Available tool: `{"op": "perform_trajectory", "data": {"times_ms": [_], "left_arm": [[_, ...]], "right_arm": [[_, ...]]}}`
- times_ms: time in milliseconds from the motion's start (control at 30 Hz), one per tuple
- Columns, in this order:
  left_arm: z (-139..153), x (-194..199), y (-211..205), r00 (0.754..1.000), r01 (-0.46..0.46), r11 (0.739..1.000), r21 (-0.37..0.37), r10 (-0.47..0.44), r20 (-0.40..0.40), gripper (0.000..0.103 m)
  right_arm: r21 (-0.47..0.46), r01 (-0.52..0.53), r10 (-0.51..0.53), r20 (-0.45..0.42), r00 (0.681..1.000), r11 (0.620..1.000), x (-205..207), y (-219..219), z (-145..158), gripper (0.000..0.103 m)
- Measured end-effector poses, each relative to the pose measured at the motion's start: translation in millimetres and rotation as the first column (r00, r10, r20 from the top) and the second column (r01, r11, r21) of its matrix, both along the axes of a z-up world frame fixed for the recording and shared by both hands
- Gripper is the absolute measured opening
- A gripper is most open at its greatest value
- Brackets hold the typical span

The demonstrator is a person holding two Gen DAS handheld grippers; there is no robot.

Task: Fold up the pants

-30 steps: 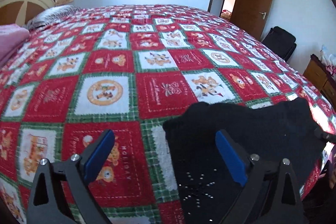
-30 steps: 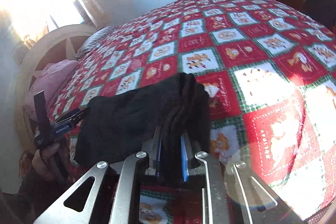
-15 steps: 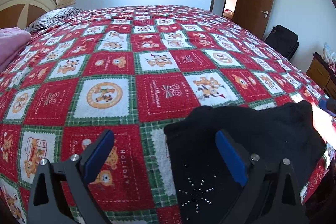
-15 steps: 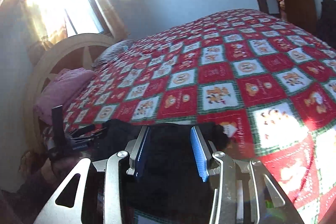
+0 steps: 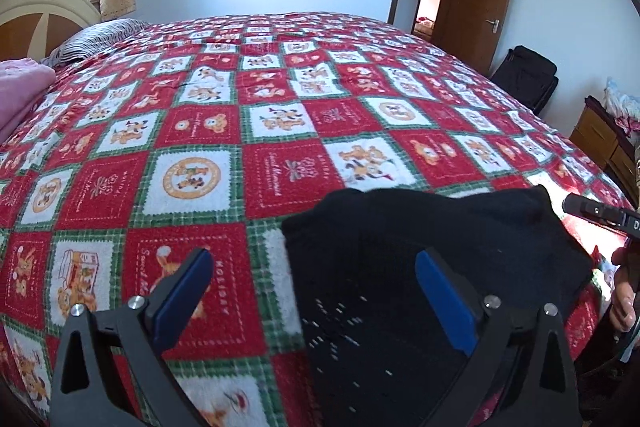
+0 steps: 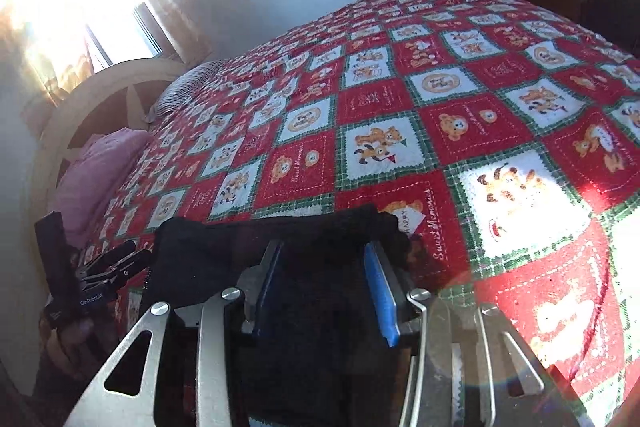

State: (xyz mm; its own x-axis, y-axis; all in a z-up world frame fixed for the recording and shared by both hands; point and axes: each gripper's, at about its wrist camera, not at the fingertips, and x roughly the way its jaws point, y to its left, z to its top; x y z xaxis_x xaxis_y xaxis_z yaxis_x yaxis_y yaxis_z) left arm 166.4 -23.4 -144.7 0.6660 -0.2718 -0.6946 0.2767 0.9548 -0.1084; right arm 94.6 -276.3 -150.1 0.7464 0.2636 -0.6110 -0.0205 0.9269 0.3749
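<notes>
The pants [image 5: 420, 247], black and folded into a compact stack, are laid on the near edge of the bed [image 5: 280, 131], on its red, white and green checked blanket. A scatter of small shiny studs (seen low in the left wrist view) is carried on their top layer. The left gripper [image 5: 312, 291] is held wide apart above the pants' left edge, one blue pad over the blanket and the other over the black cloth, nothing pinched. The right gripper [image 6: 324, 287] has just been opening; its blue pads are parted over the pants' right end, with the dark cloth seen between them but not pressed. A pink bundle [image 6: 96, 171] is seen far beyond the pants by the headboard [image 6: 80, 99].
</notes>
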Motion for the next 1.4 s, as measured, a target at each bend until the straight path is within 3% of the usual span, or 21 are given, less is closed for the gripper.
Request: {"op": "perform_trajectory", "data": {"times_ms": [133,267,367,500,800,900,1033,1100,1233,1333,1400], "left_arm": [[6,-15,-13,0.999,0.035,0.999,0.0,-0.035,0.016,0.103],[-3,-20,-32,0.996,0.085,0.996,0.032,-0.084,-0.006,0.103],[-14,-21,-40,0.994,0.102,0.993,0.052,-0.1,-0.03,0.103],[-27,-19,-42,0.993,0.109,0.992,0.062,-0.105,-0.055,0.103],[-29,-25,-40,0.993,0.099,0.994,0.048,-0.096,-0.063,0.103],[-26,-27,-39,0.994,0.091,0.995,0.047,-0.089,-0.056,0.103],[-22,-35,-39,0.995,0.09,0.995,0.054,-0.088,-0.036,0.103],[-22,-40,-36,0.996,0.089,0.994,0.058,-0.087,-0.029,0.103],[-34,-39,-32,0.994,0.095,0.994,0.058,-0.091,-0.064,0.103],[-38,-38,-29,0.993,0.09,0.996,0.021,-0.088,-0.082,0.103],[-33,-40,-29,0.994,0.091,0.996,0.015,-0.09,-0.059,0.103]], "right_arm": [[-0.074,-0.104,0.108,0.056,0.993,0.992,-32,32,13,0.051],[-0.176,-0.198,0.204,0.014,0.979,0.964,-45,60,-3,0.054],[-0.208,-0.197,0.191,-0.046,0.98,0.958,-39,61,-23,0.054],[-0.14,-0.191,0.181,-0.08,0.98,0.971,-32,45,-37,0.054],[-0.21,-0.206,0.191,-0.092,0.977,0.956,-37,56,-27,0.054],[-0.183,-0.206,0.207,-0.014,0.978,0.961,-39,61,-3,0.054],[-0.055,-0.328,0.33,0.03,0.944,0.943,-9,83,12,0.054],[-0.009,-0.372,0.372,0.01,0.928,0.928,14,96,6,0.054],[0.045,-0.345,0.347,-0.165,0.923,0.938,66,106,-37,0.054],[0.083,-0.341,0.35,-0.144,0.926,0.936,63,98,-32,0.054],[0.055,-0.323,0.327,-0.11,0.939,0.945,46,88,-19,0.054]]}}
